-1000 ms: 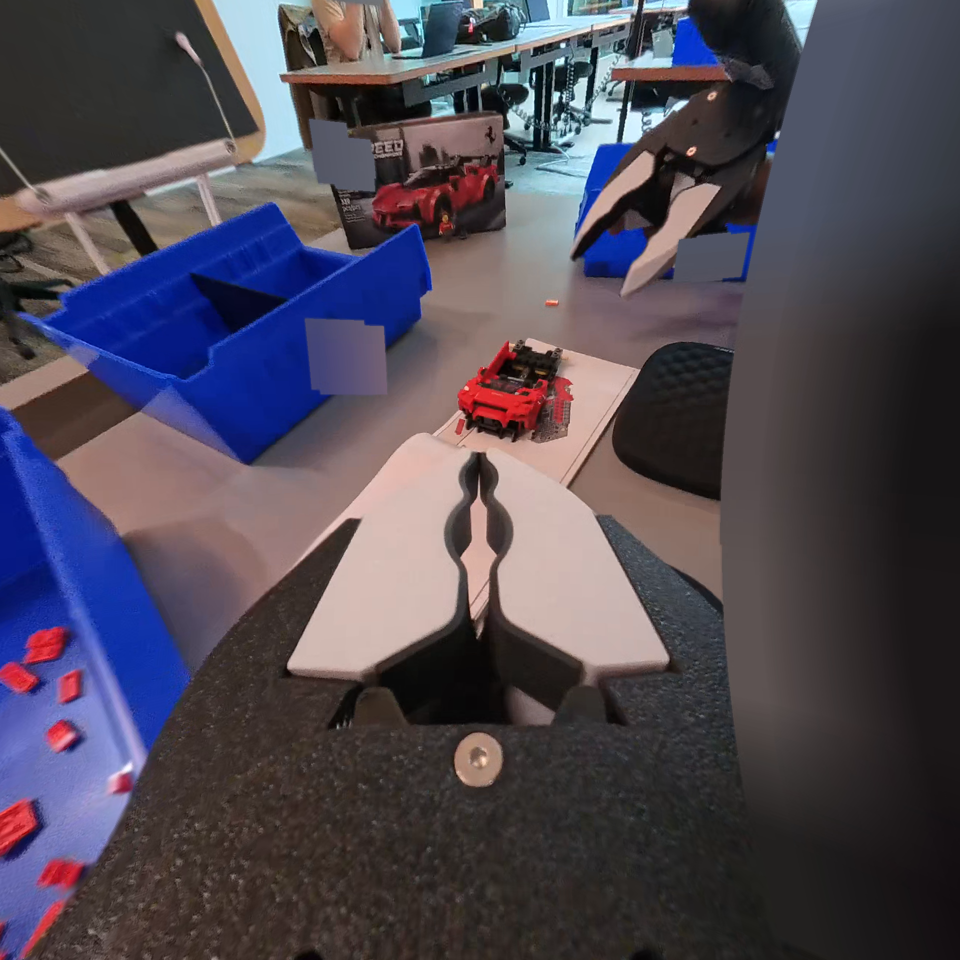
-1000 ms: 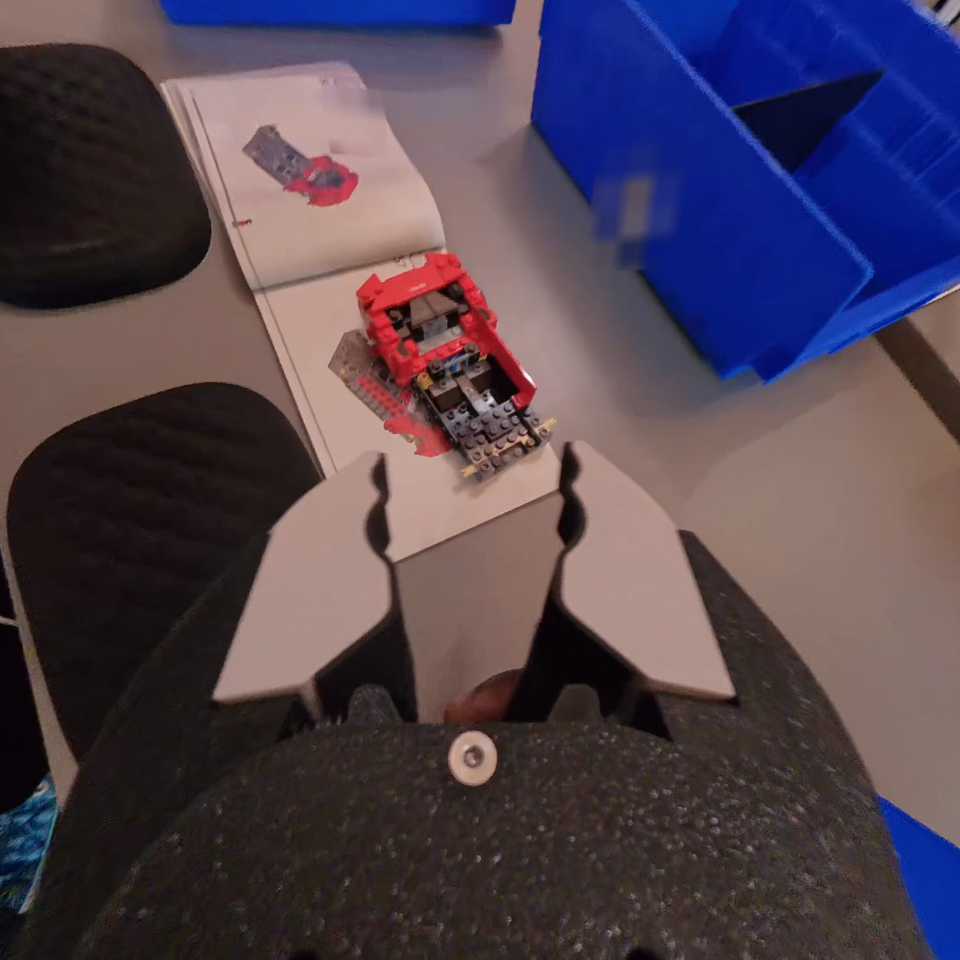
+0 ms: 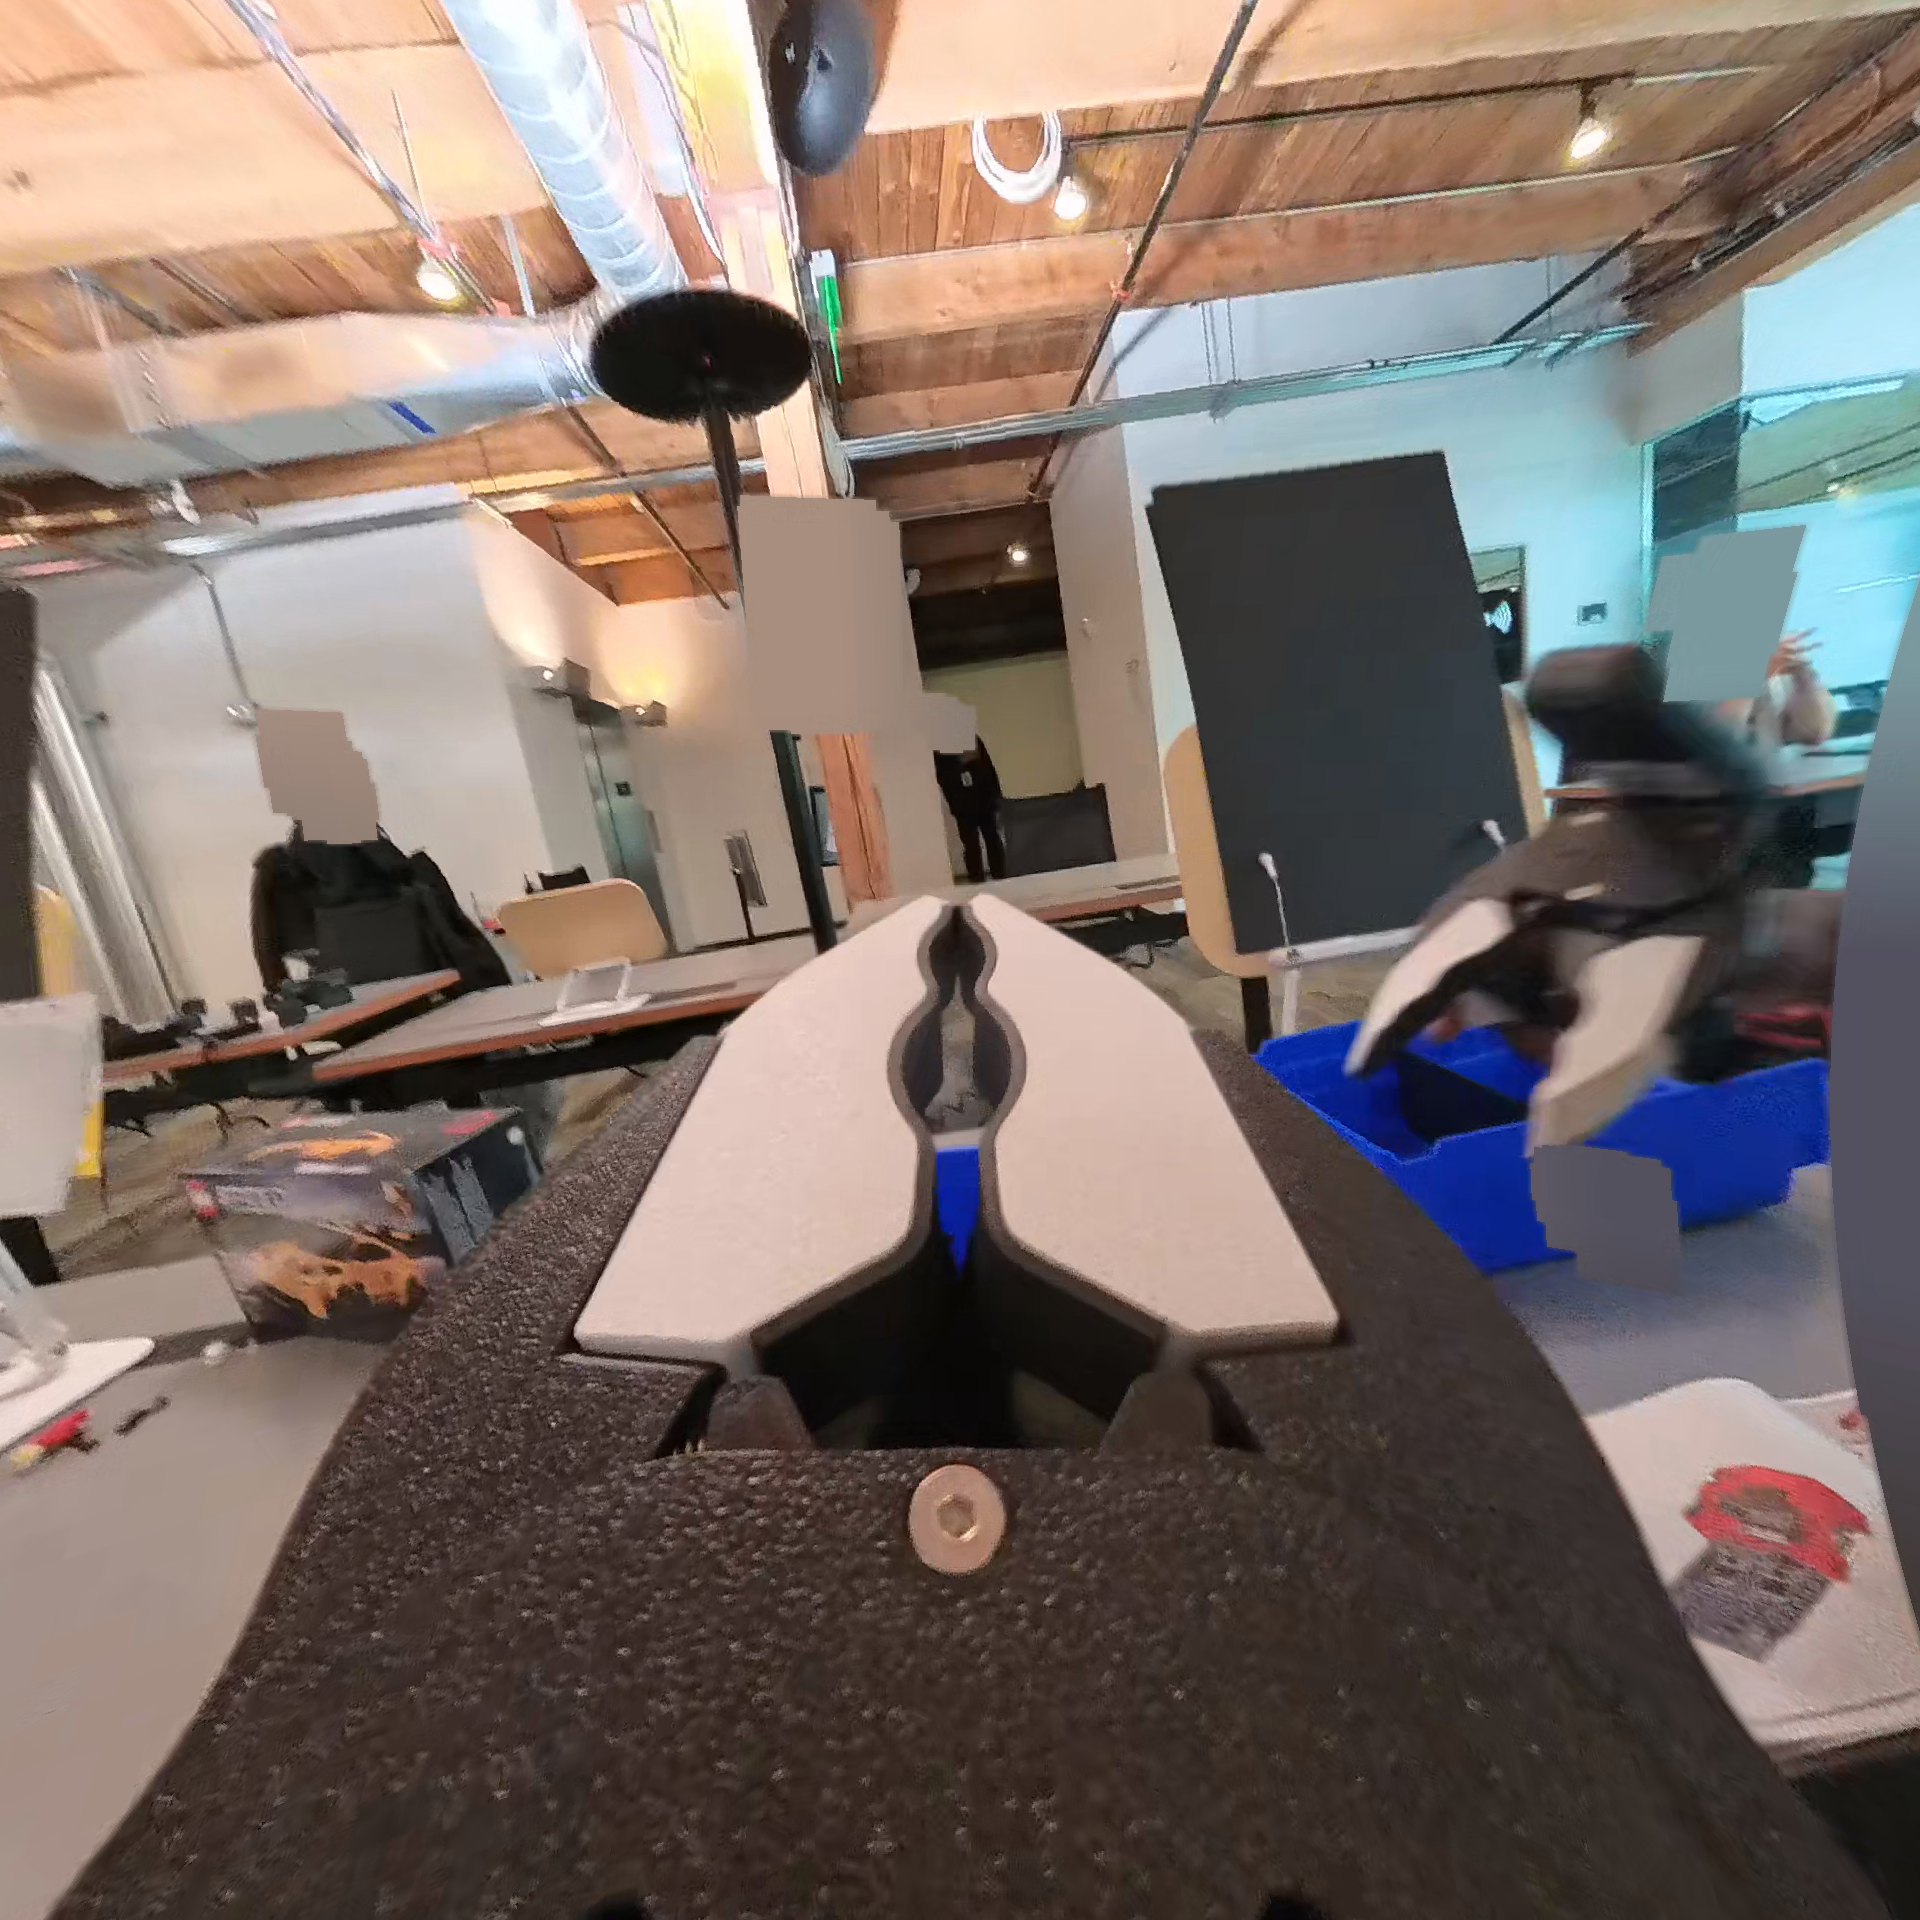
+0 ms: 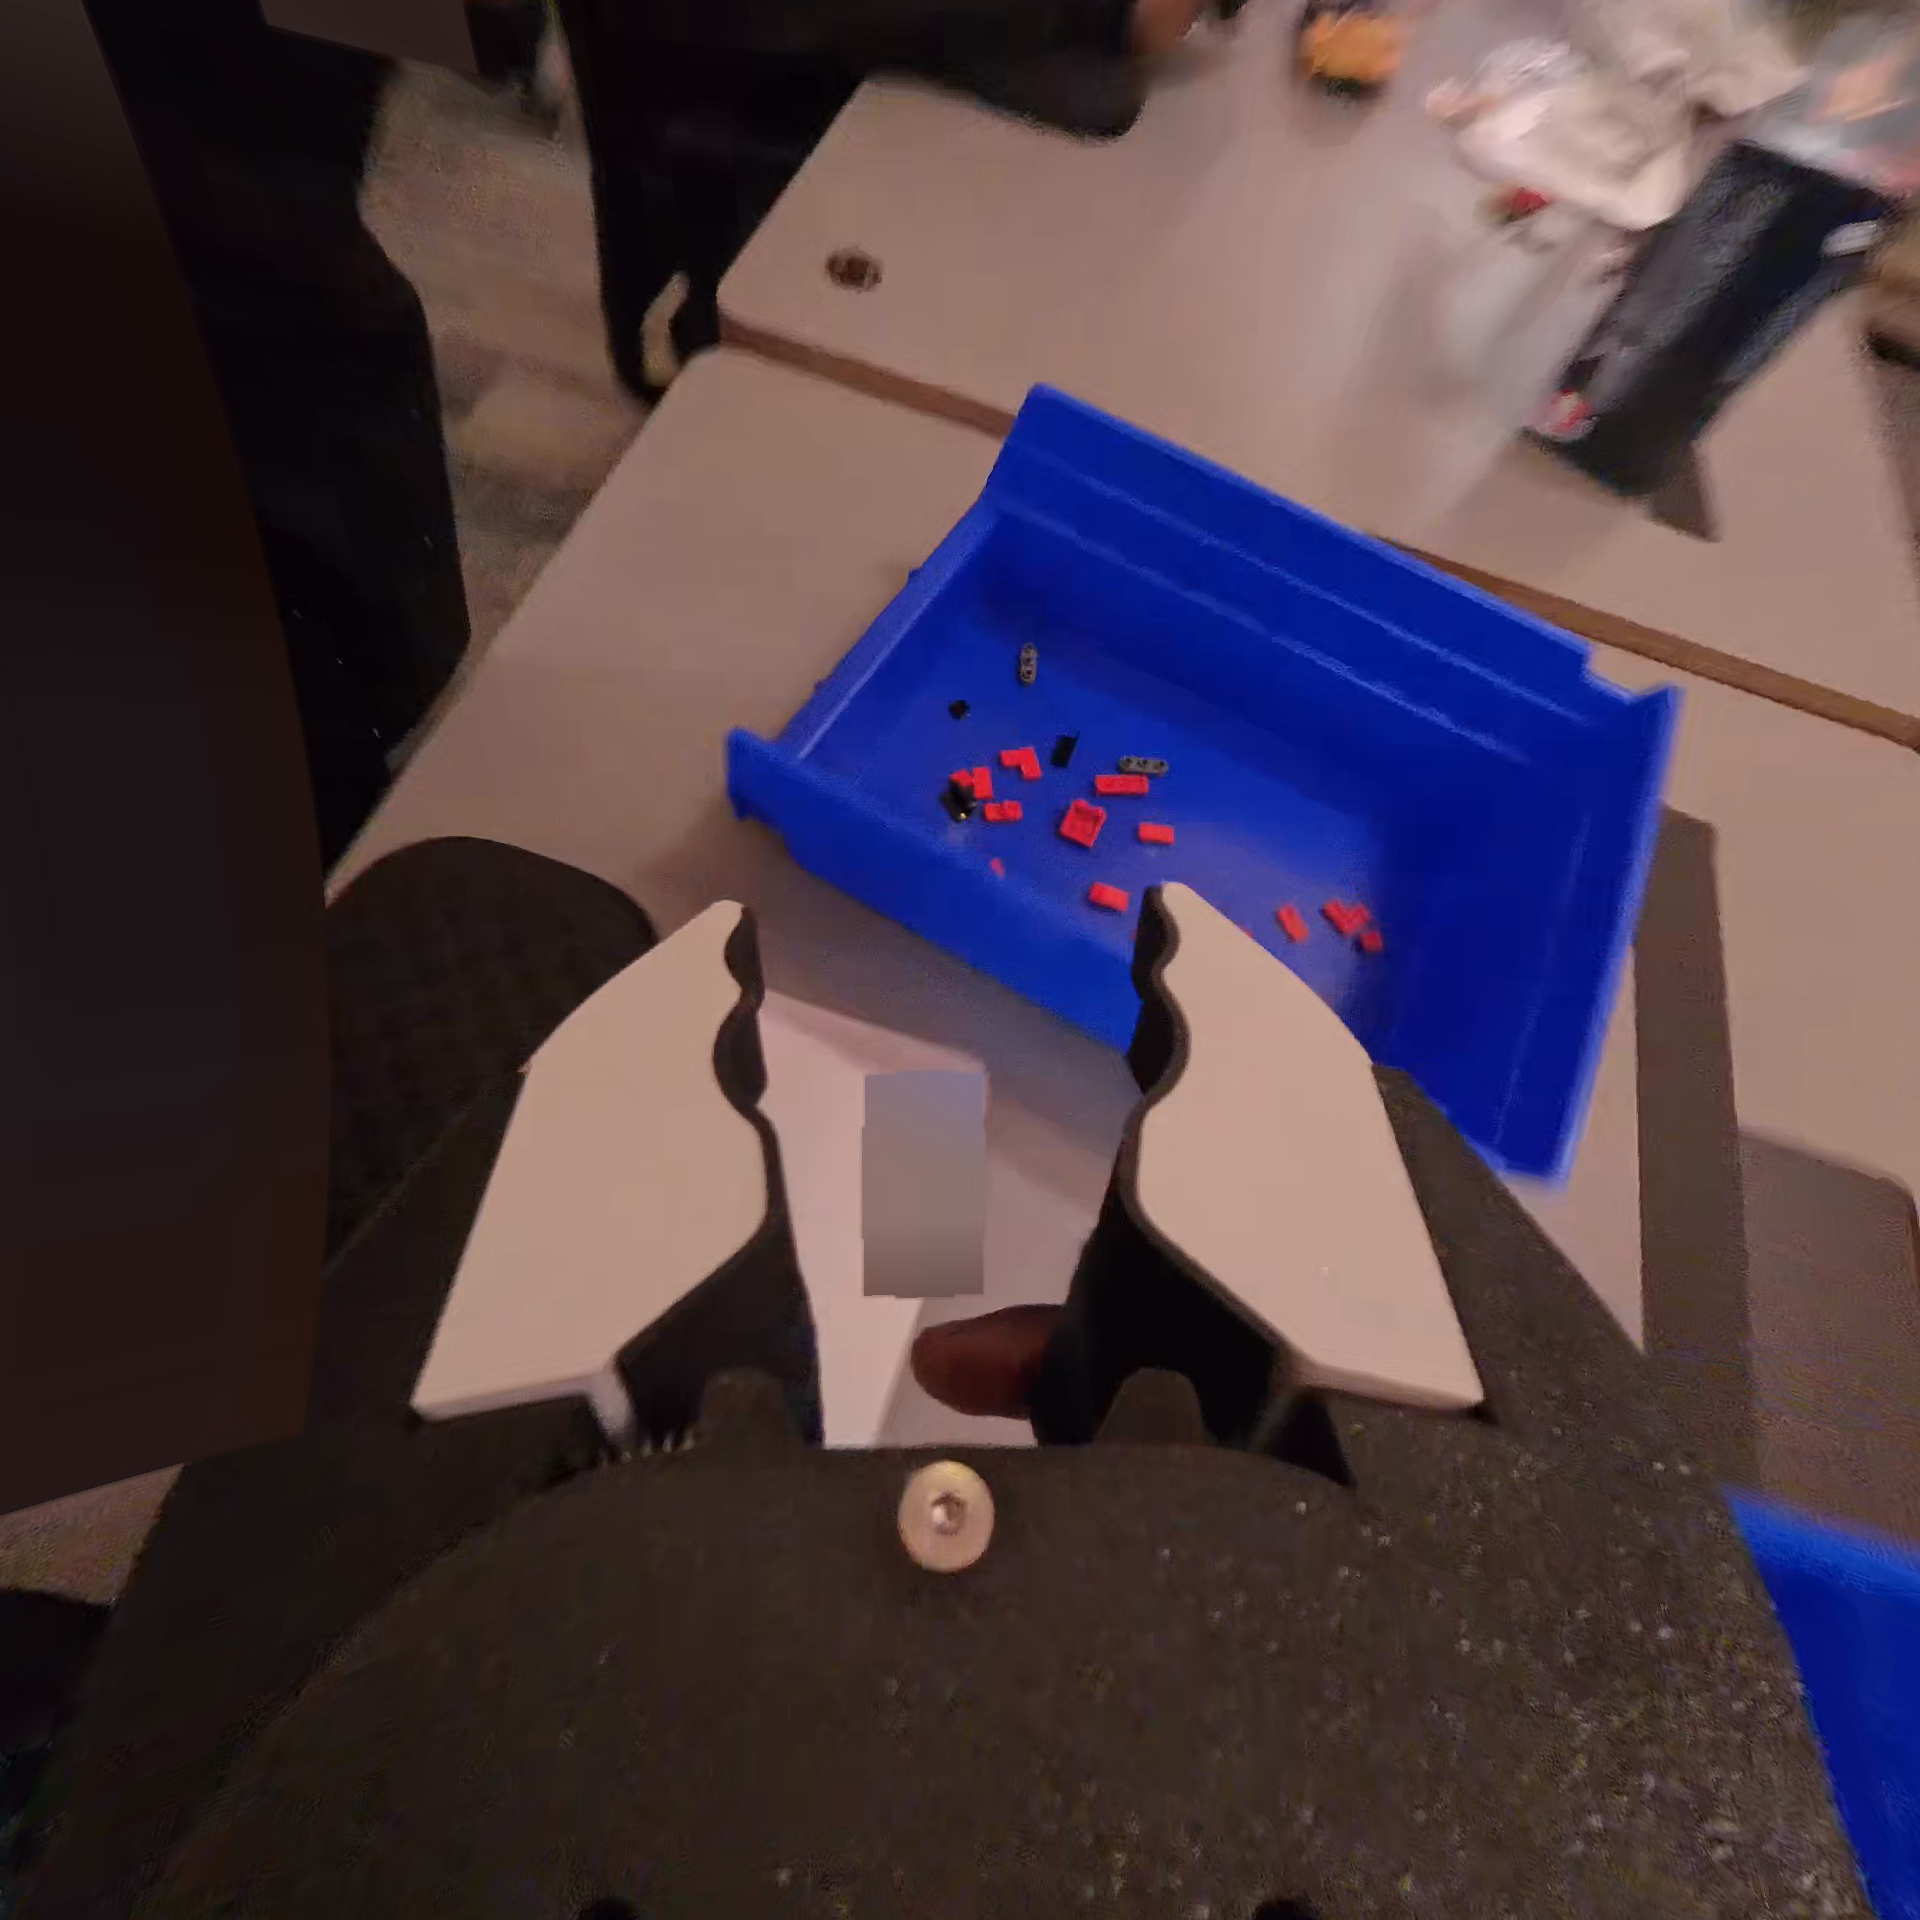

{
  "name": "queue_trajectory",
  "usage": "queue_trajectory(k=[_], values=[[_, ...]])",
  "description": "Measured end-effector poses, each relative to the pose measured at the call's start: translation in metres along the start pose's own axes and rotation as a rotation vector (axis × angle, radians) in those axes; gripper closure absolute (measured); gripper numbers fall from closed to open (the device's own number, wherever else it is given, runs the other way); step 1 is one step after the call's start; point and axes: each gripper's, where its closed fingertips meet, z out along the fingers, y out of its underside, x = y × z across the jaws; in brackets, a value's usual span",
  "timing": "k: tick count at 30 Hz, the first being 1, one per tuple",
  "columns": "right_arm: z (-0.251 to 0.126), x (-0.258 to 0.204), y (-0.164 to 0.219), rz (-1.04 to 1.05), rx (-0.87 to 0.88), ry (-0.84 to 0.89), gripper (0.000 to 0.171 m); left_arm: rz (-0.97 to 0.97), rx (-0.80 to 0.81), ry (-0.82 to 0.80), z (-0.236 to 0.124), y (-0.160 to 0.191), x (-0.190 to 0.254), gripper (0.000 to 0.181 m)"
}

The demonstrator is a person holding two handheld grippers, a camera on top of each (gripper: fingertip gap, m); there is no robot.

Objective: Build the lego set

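Several small red and black lego pieces (image 4: pixel 1081 821) lie in an open blue plastic bin (image 4: pixel 1538 665) at one o'clock of the right gripper (image 4: pixel 951 914), spread empty. It has swung off the car toward parts. Left gripper (image 3: pixel 961 914), closed empty, now tilts up.

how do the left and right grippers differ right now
The left gripper has its jaws shut with nothing seen between them, while the right gripper has its jaws spread wide. The left gripper points up and out across the room, away from the table; the right gripper tilts down toward the blue bin of small red and black pieces. Both have pale fingers on a black textured body.
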Motion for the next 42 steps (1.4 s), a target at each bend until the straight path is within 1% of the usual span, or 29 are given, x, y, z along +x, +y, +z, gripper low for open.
queue_trajectory(k=[2, 4, 6, 8, 9, 12, 14, 16, 18, 21, 23, 25, 28, 30, 31, 32, 33, 35, 37, 42], values=[[0.045, 0.023, -0.008, -0.063, -0.149, -0.109, 0.114, 0.002, 0.021, -0.005, -0.006, -0.002, -0.006, 0.181], [0.081, 0.031, -0.006, -0.121, -0.28, -0.261, 0.127, -0.024, 0.016, -0.004, -0.013, 0.003, -0.016, 0.181], [0.108, 0.031, 0.004, -0.166, -0.408, -0.409, 0.137, -0.045, -0.017, -0.051, -0.02, 0.006, -0.033, 0.181], [0.126, 0.025, 0.019, -0.155, -0.552, -0.553, 0.142, -0.046, 0.002, -0.075, -0.026, 0.006, -0.041, 0.181], [0.134, 0.023, 0.028, -0.142, -0.623, -0.597, 0.143, -0.059, 0.019, -0.072, -0.029, 0.005, -0.043, 0.181], [0.157, 0.018, 0.054, -0.168, -0.805, -0.628, 0.143, -0.095, 0.08, -0.042, -0.033, 0.002, -0.047, 0.181], [0.166, 0.015, 0.07, -0.231, -0.878, -0.619, 0.142, -0.122, 0.092, -0.042, -0.036, 0.005, -0.054, 0.181], [0.173, 0.014, 0.08, -0.255, -0.908, -0.6, 0.149, -0.145, 0.102, -0.059, -0.039, 0.008, -0.062, 0.181], [0.179, 0.013, 0.085, -0.244, -0.902, -0.582, 0.154, -0.157, 0.117, -0.063, -0.041, 0.008, -0.066, 0.181], [0.183, 0.018, 0.093, -0.272, -0.908, -0.548, 0.171, -0.158, 0.136, -0.058, -0.043, 0.006, -0.065, 0.181], [0.18, 0.021, 0.097, -0.3, -0.918, -0.529, 0.171, -0.139, 0.159, -0.044, -0.042, 0.002, -0.061, 0.181], [0.176, 0.02, 0.085, -0.269, -0.835, -0.523, 0.171, -0.123, 0.169, -0.013, -0.038, -0.001, -0.053, 0.18], [0.162, 0.026, 0.051, -0.216, -0.664, -0.5, 0.171, -0.115, 0.146, 0.034, -0.027, 0.001, -0.04, 0.179], [0.151, 0.031, 0.028, -0.176, -0.544, -0.476, 0.171, -0.09, 0.102, 0.09, -0.016, 0.006, -0.025, 0.178], [0.147, 0.033, 0.023, -0.158, -0.519, -0.466, 0.171, -0.082, 0.077, 0.102, -0.011, 0.009, -0.019, 0.176], [0.146, 0.035, 0.025, -0.151, -0.539, -0.444, 0.154, -0.067, 0.057, 0.108, -0.006, 0.012, -0.015, 0.174], [0.146, 0.035, 0.035, -0.151, -0.599, -0.43, 0.139, -0.048, 0.038, 0.112, -0.003, 0.014, -0.011, 0.174], [0.149, 0.028, 0.06, -0.17, -0.734, -0.444, 0.14, -0.016, 0.002, 0.113, 0.0, 0.018, -0.006, 0.173], [0.157, 0.027, 0.079, -0.204, -0.818, -0.434, 0.142, -0.007, -0.022, 0.098, 0.0, 0.02, -0.008, 0.173], [0.167, 0.032, 0.072, -0.127, -0.825, -0.446, 0.146, -0.025, -0.008, 0.085, -0.001, 0.021, -0.015, 0.172]])
